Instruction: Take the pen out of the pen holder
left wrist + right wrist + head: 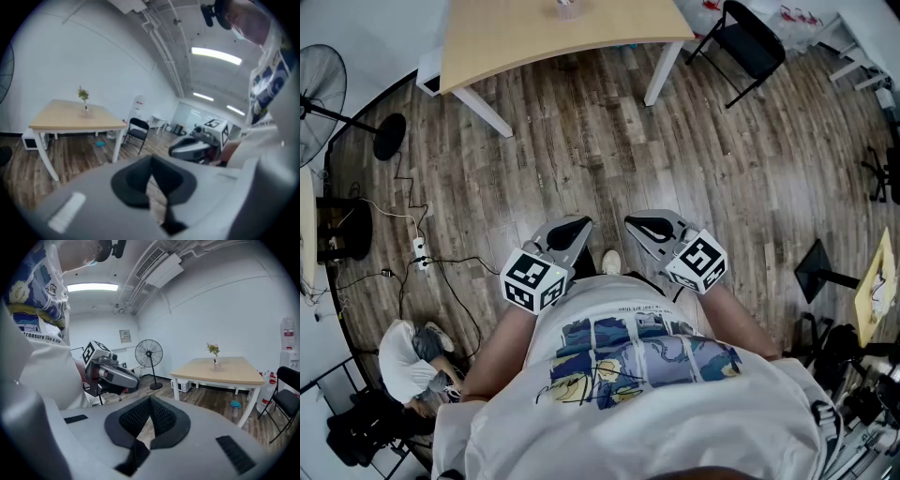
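Observation:
No pen or pen holder can be made out for sure. A small clear vessel with a green sprig stands on the light wooden table, far ahead across the floor. I hold both grippers close to my torso, well short of the table. My left gripper is shut with nothing between its pads. My right gripper is also shut and empty, its pads meeting at the tips. Each gripper shows in the other's view, side by side.
A black folding chair stands right of the table. A floor fan stands at the left. A power strip with cables and a white bag lie on the wooden floor to my left.

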{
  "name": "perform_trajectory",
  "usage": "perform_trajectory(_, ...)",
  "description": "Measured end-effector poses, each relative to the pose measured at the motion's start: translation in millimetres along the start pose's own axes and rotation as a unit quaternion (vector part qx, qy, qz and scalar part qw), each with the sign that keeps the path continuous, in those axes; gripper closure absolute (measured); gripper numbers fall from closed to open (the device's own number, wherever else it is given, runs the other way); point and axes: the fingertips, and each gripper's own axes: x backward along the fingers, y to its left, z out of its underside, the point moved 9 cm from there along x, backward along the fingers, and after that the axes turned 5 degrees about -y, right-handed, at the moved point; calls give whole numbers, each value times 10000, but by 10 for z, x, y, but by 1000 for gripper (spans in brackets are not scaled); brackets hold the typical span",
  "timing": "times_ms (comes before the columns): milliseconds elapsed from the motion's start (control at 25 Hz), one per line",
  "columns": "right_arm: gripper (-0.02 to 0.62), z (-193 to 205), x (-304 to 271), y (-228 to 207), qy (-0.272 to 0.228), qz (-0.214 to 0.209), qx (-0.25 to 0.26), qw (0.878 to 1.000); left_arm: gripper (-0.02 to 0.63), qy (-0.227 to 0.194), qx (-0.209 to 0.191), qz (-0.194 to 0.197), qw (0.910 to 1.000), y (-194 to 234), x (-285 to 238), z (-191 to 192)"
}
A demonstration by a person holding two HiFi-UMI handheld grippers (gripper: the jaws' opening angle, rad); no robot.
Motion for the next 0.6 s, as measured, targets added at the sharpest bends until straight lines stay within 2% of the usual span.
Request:
perform_trajectory(320, 589, -125, -190, -694, -34, 404, -42, 9992, 595, -34, -6, 337, 9994, 529, -628, -183)
perform_trajectory(600, 589, -612, -519, -1546, 124, 793, 156, 9966, 594, -216, -145, 876, 9958, 1202, -1355, -885)
